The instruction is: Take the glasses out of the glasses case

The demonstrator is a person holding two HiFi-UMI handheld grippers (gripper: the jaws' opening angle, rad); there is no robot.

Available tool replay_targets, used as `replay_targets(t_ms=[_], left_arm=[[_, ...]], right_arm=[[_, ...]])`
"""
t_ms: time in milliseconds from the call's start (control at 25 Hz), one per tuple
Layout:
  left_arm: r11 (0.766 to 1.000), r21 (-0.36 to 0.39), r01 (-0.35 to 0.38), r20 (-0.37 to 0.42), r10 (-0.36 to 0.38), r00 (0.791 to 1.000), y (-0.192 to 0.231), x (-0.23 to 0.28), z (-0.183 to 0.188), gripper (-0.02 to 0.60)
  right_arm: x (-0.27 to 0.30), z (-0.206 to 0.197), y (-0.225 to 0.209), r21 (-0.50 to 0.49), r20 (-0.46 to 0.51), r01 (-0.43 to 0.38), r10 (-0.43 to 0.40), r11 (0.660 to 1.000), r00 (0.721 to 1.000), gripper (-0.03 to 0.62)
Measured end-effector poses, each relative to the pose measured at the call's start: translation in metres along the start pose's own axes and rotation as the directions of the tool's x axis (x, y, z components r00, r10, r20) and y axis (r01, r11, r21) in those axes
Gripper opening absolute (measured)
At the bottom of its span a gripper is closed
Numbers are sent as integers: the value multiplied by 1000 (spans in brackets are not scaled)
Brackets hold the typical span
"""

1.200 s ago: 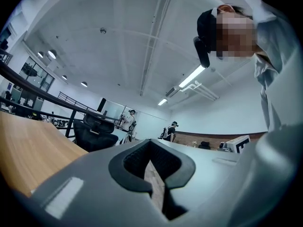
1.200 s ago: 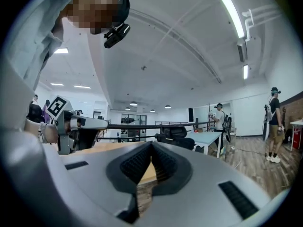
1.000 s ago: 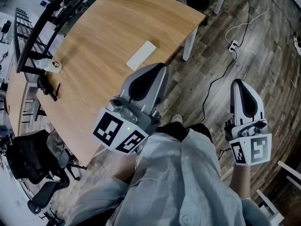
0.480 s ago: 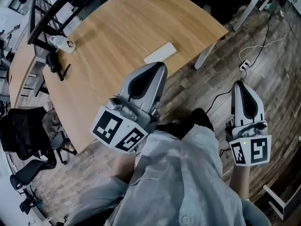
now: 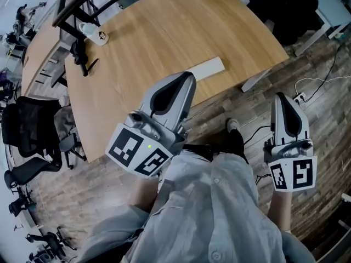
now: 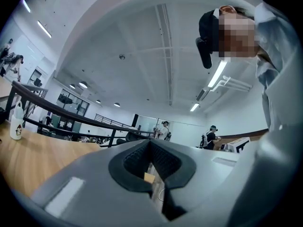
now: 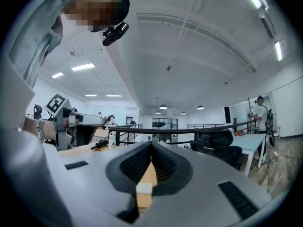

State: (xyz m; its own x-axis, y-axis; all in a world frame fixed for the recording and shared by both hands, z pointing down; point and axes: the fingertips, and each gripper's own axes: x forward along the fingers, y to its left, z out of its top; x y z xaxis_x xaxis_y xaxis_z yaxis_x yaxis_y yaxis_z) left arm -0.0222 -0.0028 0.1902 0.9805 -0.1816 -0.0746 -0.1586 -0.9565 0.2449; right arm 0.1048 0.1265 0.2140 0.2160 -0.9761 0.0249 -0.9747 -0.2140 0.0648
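Note:
A flat white glasses case (image 5: 208, 68) lies shut near the right edge of the wooden table (image 5: 148, 43). No glasses are visible. My left gripper (image 5: 187, 79) is held level over the table's near edge, its tip just short of the case, with its jaws shut and nothing between them (image 6: 150, 143). My right gripper (image 5: 281, 97) hangs over the wooden floor to the right of the table, well apart from the case. Its jaws are also shut and empty (image 7: 151, 145).
A white bottle (image 5: 93, 33) and a black tool (image 5: 82, 60) sit at the table's far left by a black railing. Black office chairs (image 5: 30, 138) stand left of the table. A cable with a power strip (image 5: 305, 90) lies on the floor at right.
The table and the case have slid right in the head view as the person turned. Both grippers keep their place in the picture and stay shut.

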Motion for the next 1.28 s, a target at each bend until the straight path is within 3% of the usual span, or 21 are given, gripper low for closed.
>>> replay_targets(t_ms=[400,720,920,1280], left_arm=[[989,23,-145,9,144,989,17,46,5,5],[952,14,-307,41,306,951,24,69,1,5],[904,4,-428,66,426,902,25,71,0,5],[820,-10,-572,64,571,818,28,71,-9,5]], right_arm=[[55,-4,-47,1,-10,-148,148,989,989,2],[102,-10,-76,-3,-16,-316,316,949,949,2],[124,-11,-83,-4,-17,-434,433,901,901,2],[145,-28,-86,-12,-48,-572,571,820,820,2]])
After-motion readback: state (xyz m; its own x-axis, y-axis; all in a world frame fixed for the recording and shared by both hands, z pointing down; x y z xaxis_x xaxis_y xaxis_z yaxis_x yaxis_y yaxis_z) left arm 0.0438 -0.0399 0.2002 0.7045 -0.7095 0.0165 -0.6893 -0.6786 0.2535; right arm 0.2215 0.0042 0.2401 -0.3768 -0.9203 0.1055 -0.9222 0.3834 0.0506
